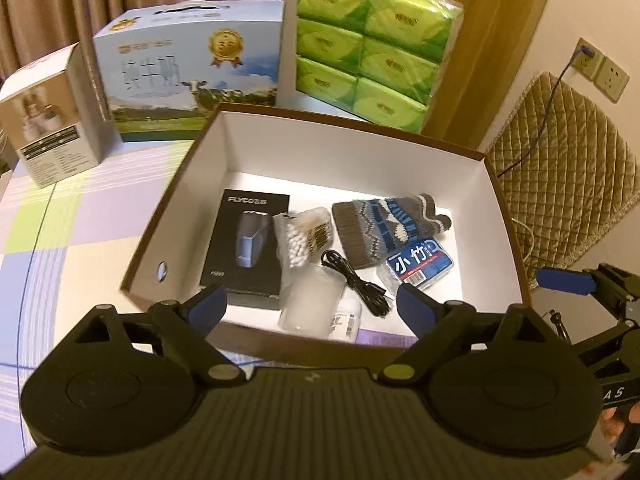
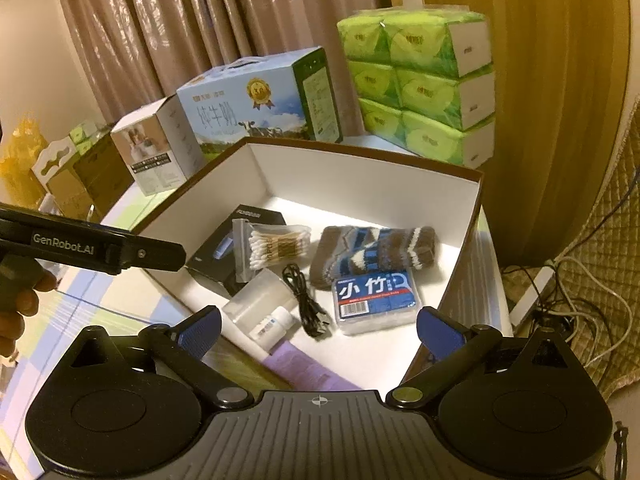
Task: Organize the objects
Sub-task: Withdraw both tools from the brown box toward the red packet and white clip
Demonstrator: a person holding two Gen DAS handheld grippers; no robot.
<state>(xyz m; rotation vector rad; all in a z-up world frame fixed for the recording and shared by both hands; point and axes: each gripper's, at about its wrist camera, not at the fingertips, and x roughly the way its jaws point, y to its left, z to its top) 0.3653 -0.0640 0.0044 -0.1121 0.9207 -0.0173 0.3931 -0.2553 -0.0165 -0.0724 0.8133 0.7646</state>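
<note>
— Brown on the outside and white within, what is that open cardboard box (image 1: pixel 256 152) holding?

— It is sitting on the pastel checked tablecloth (image 1: pixel 60 232), and everything is lying on its floor. A black shaver carton (image 1: pixel 244 248) is lying at the left, with a clear bag of cotton swabs (image 1: pixel 300 236) resting against its right edge. A grey, blue and white knitted sock (image 1: pixel 384 224) is lying toward the right wall, and a clear plastic case with a blue label (image 1: pixel 420 266) is sitting just in front of it.

— And nearer the front wall?

— A coiled black cable (image 1: pixel 356 284) is lying between the swabs and the labelled case. A frosted translucent cup (image 2: pixel 260 292) is lying on its side, touching a small white bottle (image 2: pixel 272 326).

— How are the claws standing?

— The left gripper (image 1: pixel 312 304) is hovering above the box's near edge, its blue-padded fingers (image 1: pixel 208 304) spread wide with nothing between them. The right gripper (image 2: pixel 318 330) is hanging over the near right corner, likewise spread wide and empty. In the right wrist view a hand (image 2: pixel 16 300) is gripping the left tool's handle.

— What is standing behind the box?

— A blue milk carton with a cow picture (image 1: pixel 192 72) is standing at the back, beside a small white product box (image 1: pixel 48 120) on its left. A wrapped stack of green tissue packs (image 1: pixel 368 44) is standing to its right, before brown curtains (image 2: pixel 180 28).
</note>
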